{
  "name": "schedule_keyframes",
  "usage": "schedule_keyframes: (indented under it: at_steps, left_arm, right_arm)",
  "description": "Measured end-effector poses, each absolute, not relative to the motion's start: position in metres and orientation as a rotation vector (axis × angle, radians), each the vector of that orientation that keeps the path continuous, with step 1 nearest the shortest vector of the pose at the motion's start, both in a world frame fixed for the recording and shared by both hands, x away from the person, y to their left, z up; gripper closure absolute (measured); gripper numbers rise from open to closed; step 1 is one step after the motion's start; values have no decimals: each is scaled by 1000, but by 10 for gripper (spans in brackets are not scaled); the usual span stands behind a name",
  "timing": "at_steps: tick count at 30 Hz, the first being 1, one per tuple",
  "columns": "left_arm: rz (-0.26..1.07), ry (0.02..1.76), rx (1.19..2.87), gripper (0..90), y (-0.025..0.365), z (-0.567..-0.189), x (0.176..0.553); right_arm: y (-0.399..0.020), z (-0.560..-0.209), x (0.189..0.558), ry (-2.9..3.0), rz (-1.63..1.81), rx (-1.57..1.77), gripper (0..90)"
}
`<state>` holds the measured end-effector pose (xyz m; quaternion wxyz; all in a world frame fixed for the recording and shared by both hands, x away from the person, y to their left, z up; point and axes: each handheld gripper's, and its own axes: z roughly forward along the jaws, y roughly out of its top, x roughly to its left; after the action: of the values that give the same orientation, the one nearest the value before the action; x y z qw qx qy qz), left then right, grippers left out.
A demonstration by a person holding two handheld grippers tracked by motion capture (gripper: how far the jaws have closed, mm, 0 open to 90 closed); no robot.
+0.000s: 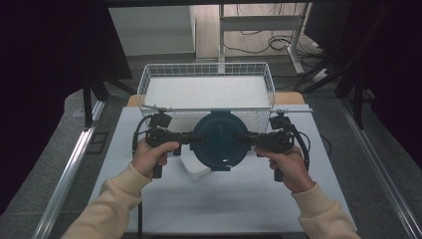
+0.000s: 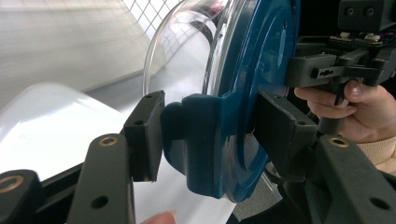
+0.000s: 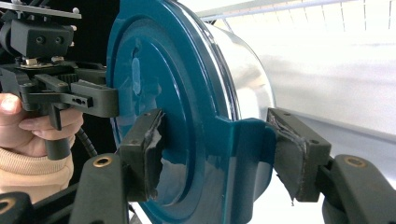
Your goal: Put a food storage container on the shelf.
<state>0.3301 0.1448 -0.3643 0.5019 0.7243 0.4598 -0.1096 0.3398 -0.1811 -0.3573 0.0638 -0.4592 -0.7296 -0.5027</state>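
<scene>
Claws, left (image 1: 185,138) and right (image 1: 247,139), each clamp a side tab of the blue-lidded clear container (image 1: 219,140), held above the surface (image 1: 224,199) before the wire basket (image 1: 206,89). Keep both grips level, pressure even.

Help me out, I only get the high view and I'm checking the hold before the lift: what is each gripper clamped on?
Observer: The left gripper has its jaws on either side of a side tab of the blue lid.
Operator: And the right one?
Observer: The right gripper straddles the opposite tab; its pads look torn.
Operator: Is anything under the lid?
Observer: Yes, a clear container, held above the table.
</scene>
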Motion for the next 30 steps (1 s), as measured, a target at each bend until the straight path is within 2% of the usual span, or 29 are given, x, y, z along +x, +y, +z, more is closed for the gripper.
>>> schedule_keyframes:
  at_steps: [30]
  left_arm:
    - [-214,1082,1760,445,148,-324,362]
  right_arm:
    - [-177,-319,372,-2224,-1538,-1367,389]
